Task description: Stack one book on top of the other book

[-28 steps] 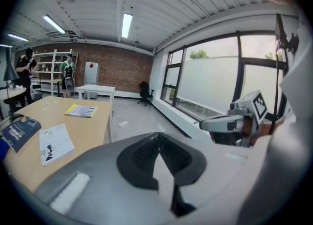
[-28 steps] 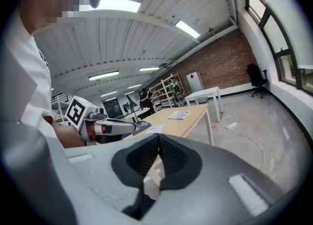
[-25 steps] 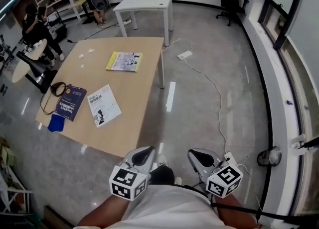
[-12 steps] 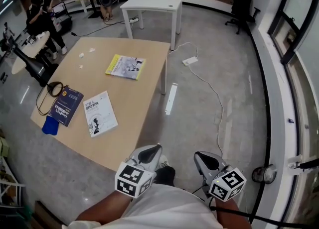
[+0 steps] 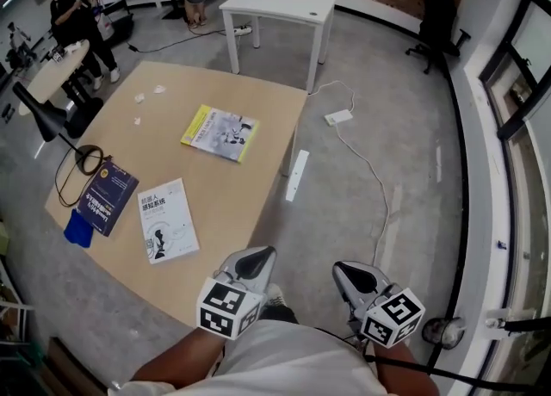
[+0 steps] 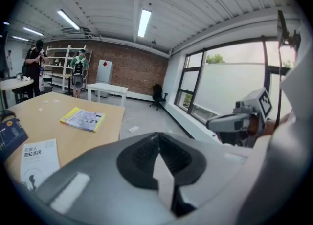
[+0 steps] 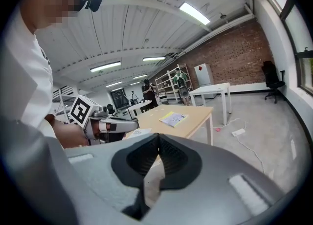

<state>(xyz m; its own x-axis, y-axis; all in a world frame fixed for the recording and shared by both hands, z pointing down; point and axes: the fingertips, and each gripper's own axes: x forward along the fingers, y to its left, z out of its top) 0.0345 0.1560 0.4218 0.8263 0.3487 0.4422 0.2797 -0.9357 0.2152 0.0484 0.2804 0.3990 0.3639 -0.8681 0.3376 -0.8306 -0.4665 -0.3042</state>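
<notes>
I hold the left gripper [image 5: 256,257] and right gripper [image 5: 350,273] side by side, close in front of the torso [image 5: 288,360], a gap between them. Both point forward, tipped slightly down. Jaws pressed together on both.

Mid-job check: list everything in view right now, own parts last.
Light wooden table: one, tan, centre left.
Yellow book: one, yellow, table's far side.
White book: one, white, table's near side.
Dark blue book: one, navy, left of white book.
Small blue flat item: one, blue, by the dark blue book.
Black cable: one, black, table's left edge.
White desk: one, white, beyond the table.
Black office chair: one, black, far right.
White power strip: one, white, floor right of table.
Left gripper: one, grey, shut, empty, bottom centre.
Right gripper: one, grey, shut, empty, beside it.
</notes>
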